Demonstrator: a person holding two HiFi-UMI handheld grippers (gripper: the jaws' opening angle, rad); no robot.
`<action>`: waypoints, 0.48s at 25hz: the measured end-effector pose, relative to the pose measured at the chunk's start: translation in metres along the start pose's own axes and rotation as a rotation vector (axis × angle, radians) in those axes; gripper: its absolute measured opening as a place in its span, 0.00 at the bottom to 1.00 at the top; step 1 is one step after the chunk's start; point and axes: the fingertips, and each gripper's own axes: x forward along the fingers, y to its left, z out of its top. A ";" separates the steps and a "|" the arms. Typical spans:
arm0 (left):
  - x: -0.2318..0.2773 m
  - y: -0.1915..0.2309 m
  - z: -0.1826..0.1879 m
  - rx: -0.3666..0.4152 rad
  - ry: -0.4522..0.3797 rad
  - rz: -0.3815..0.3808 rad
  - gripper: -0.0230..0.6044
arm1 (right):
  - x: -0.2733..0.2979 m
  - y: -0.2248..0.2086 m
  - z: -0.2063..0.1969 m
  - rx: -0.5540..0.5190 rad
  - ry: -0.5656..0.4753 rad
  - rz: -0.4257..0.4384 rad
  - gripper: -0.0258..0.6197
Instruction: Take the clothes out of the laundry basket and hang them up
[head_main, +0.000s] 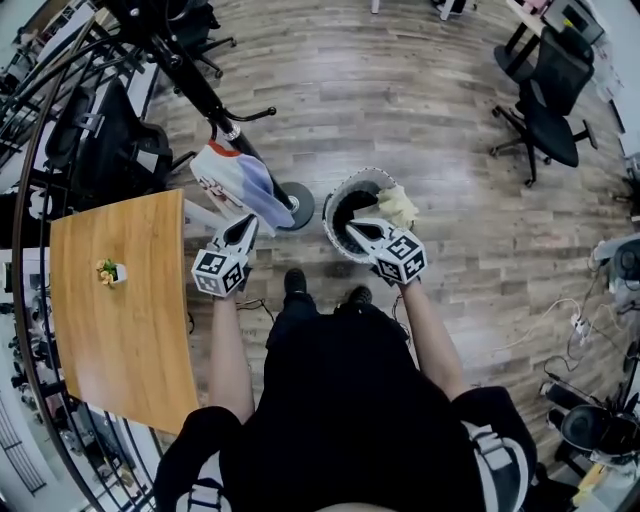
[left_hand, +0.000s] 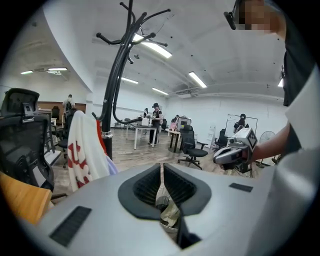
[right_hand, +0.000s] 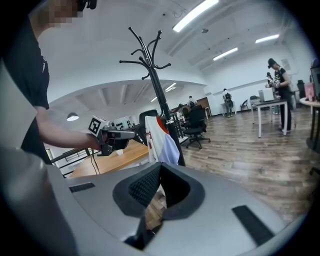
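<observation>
You stand over the basket (head_main: 329, 214) with both grippers held near it. One garment (head_main: 236, 180) already hangs on the rack (head_main: 190, 75), and a pale cloth (head_main: 398, 205) lies draped at the basket's far rim. The right gripper (head_main: 356, 228) hovers over the basket's dark mouth, just beside that cloth, with its jaws pressed together on nothing. The left gripper (head_main: 247, 224) sits between the basket and the hung garment, its jaws all but closed to a thin slit, nothing caught in them. The step in hand looks like the reach for the next piece. For that you would need to part the right jaws, dip to the cloth, pinch a fold and lift it clear toward a free hook.
</observation>
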 end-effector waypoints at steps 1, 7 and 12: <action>0.003 -0.010 -0.003 -0.003 0.001 -0.003 0.10 | -0.009 -0.003 -0.004 0.000 0.003 -0.003 0.05; 0.023 -0.061 -0.017 -0.007 0.016 -0.034 0.10 | -0.066 -0.029 -0.024 0.031 -0.012 -0.060 0.05; 0.037 -0.085 -0.017 0.007 0.026 -0.066 0.10 | -0.099 -0.045 -0.036 0.068 -0.041 -0.120 0.05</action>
